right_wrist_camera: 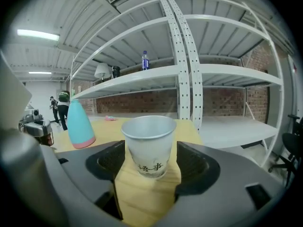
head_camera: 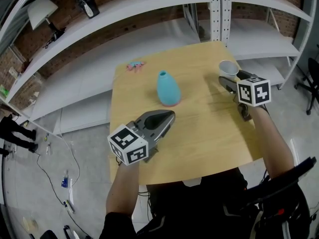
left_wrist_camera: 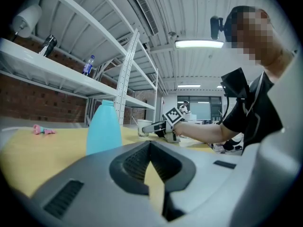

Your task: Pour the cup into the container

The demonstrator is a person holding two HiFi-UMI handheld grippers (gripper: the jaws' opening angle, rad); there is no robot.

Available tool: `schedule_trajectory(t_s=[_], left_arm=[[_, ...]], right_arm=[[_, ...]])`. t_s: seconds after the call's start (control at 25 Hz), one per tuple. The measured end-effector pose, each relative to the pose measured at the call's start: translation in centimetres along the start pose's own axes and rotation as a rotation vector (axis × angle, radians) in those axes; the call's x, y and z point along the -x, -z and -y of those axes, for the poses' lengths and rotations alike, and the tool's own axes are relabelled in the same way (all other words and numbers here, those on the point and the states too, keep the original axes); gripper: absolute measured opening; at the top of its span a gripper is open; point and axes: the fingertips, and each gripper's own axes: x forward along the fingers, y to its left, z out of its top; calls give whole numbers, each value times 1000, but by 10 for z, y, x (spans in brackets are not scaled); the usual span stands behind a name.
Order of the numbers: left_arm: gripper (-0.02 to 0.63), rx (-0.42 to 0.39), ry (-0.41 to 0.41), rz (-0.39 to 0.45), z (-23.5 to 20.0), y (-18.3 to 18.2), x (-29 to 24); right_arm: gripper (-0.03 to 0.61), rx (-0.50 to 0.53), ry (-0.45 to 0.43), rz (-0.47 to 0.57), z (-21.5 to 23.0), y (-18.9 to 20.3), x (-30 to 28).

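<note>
Paper cup [right_wrist_camera: 147, 138] upright between jaws of wide-open right gripper [right_wrist_camera: 150, 150], blue container [head_camera: 168, 89] upright mid-table, left gripper [head_camera: 170, 116] closed, empty

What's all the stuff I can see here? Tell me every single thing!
table: one, light wood, in front of the person.
cup: one, white paper, upright at the table's far right corner.
container: one, blue with a pink base, middle of the table.
small toy-like thing: one, pink, table's far left corner.
shelves: one rack, white, behind the table.
lamp: one, whitish, on a shelf at the left.
bottle: one, bluish, on an upper shelf.
left gripper: one, grey, over the table's near side, fingers together and empty.
right gripper: one, grey, fingers apart on either side of the cup, with gaps showing.
</note>
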Motion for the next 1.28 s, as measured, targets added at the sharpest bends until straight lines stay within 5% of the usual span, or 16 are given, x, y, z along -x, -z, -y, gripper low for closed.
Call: schedule_trajectory(t_s=[0.52,1.28], left_arm=[[2,-53,19,-2,6,0,-1],[2,-54,67,-26,14,5,-1]], right_arm=[[296,39,-40,14,-11,-8,-4],[288,513,-197,67,-138,-87,4]])
